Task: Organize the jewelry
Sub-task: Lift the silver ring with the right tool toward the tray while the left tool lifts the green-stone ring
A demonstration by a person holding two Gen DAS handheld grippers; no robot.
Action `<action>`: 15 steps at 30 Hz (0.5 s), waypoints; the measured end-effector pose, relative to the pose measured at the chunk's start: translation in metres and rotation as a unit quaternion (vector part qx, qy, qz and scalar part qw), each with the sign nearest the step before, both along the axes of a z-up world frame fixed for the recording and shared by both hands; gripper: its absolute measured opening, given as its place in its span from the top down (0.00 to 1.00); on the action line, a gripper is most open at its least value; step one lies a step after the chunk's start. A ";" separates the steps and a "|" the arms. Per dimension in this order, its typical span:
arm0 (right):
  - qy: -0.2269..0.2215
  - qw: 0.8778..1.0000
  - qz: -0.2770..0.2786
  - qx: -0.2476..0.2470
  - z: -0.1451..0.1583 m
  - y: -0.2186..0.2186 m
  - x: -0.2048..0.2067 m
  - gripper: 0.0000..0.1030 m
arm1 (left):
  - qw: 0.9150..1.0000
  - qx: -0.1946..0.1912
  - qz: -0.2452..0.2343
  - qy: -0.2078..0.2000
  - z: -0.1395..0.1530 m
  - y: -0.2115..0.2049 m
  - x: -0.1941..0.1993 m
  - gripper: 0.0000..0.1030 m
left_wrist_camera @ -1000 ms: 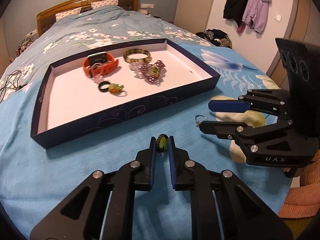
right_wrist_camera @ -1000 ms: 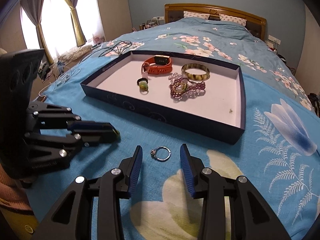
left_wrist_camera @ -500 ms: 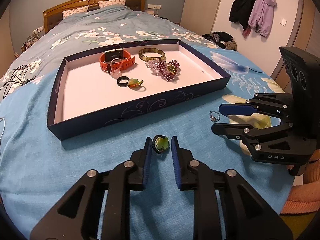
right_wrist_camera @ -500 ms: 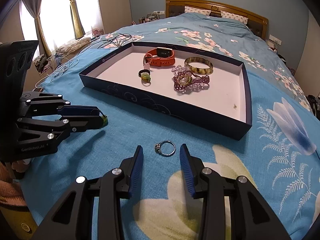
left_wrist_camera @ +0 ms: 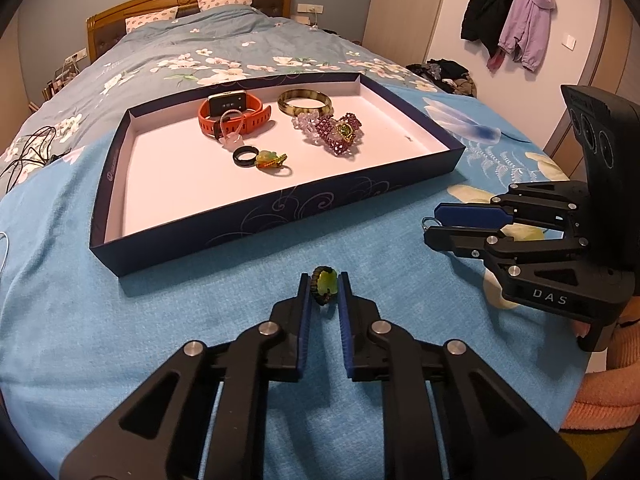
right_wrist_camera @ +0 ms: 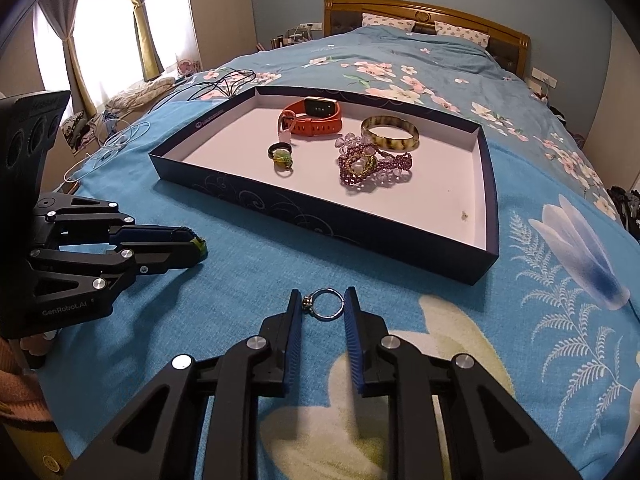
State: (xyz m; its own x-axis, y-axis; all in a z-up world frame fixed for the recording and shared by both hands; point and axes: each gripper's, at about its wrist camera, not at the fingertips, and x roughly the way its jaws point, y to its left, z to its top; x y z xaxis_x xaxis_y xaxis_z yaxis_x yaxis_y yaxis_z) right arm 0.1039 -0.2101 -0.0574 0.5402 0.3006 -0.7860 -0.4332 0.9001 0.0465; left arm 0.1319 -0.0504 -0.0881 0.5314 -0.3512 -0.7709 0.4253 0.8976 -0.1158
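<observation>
A green-stone ring (left_wrist_camera: 325, 285) sits between the pads of my left gripper (left_wrist_camera: 324, 280), just above the blue blanket. Its jaws are closing and both pads press on the ring. In the right wrist view, my right gripper (right_wrist_camera: 322, 300) brackets a silver ring (right_wrist_camera: 327, 317) lying on the blanket. Those jaws are closing too, and the pads meet the ring's sides. The navy tray (left_wrist_camera: 256, 220) lies just beyond both grippers. It holds an orange watch (left_wrist_camera: 234, 114), a horn-coloured bangle (left_wrist_camera: 305, 102), a purple beaded bracelet (left_wrist_camera: 334, 132), a black ring (left_wrist_camera: 244, 157) and a green-orange ring (left_wrist_camera: 272, 160).
The tray lies on a bed with a floral blue cover and a wooden headboard (right_wrist_camera: 424, 12). Loose cables (right_wrist_camera: 120, 136) trail off the tray's left side. A person's pink sleeve (left_wrist_camera: 600, 400) shows behind the right gripper. Jackets (left_wrist_camera: 508, 20) hang on the far wall.
The right jaws have narrowed from wide apart down onto the silver ring. The left jaws loosened briefly, the green ring turned face-up, and they closed on it again.
</observation>
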 end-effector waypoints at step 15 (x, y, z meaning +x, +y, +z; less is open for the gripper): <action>-0.028 0.998 -0.009 0.047 0.016 -0.010 -0.009 0.81 | 1.000 -0.006 0.007 -0.017 0.009 0.003 -0.006 0.87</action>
